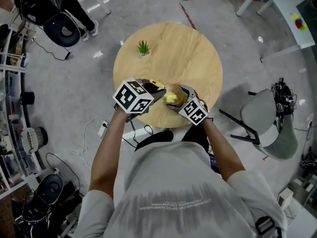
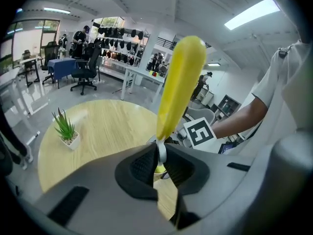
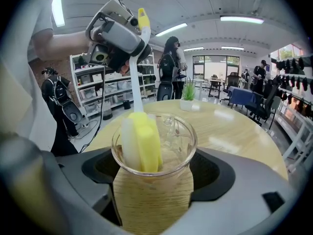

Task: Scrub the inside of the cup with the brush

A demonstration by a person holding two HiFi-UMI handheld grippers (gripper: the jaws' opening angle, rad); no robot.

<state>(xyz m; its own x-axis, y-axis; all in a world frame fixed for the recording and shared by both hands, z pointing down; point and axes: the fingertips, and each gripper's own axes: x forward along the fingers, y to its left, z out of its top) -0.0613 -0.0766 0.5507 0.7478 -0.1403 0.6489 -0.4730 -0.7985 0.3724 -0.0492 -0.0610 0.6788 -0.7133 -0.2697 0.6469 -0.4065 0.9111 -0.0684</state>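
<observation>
The right gripper (image 3: 154, 174) is clamping the cup (image 3: 152, 199) between its jaws, mouth up. The left gripper (image 2: 159, 163) is pinching the brush (image 2: 179, 84) by its thin stem, and the sponge head (image 3: 143, 142) is sitting in the cup's mouth. This looks like the scrubbing step. Next, the head probably needs pushing deeper and twisting against the wall.

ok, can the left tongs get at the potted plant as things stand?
Probably not. The left tongs are shut on the brush, whose sponge head sits in the cup that the right tongs hold. The table toward the potted plant looks bare, so only the full grip is in the way.
</observation>
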